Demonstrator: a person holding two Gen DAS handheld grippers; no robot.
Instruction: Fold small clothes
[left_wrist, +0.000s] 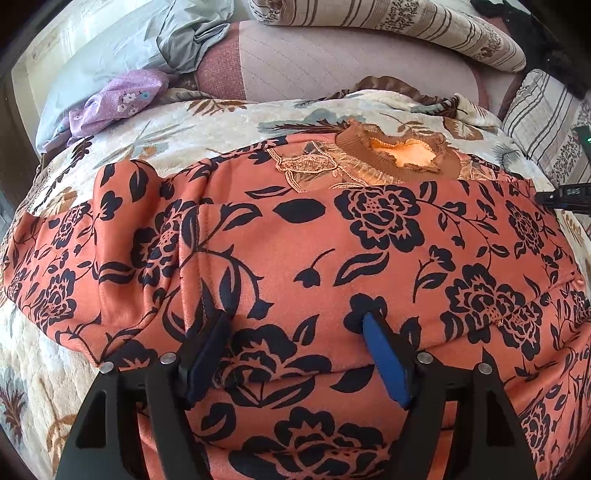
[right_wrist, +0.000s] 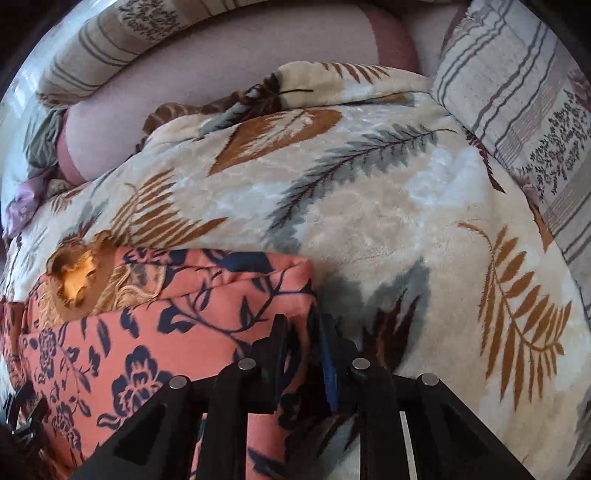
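The orange floral garment (left_wrist: 295, 236) lay spread across the middle of the left wrist view on a leaf-patterned blanket (left_wrist: 207, 122), its brown ribbed collar (left_wrist: 391, 155) toward the top. The left tool (left_wrist: 295, 328) rested on the cloth at the lower centre, its fingers spread wide with fabric lying loose between them, not pinched. In the right wrist view the garment (right_wrist: 147, 332) filled the lower left, and the right tool (right_wrist: 301, 332) at the bottom centre had its fingers drawn close together, pinching the garment's right edge. A striped pillow (right_wrist: 517, 92) sat at the upper right, and a lilac cloth (left_wrist: 118, 103) lay at the upper left.
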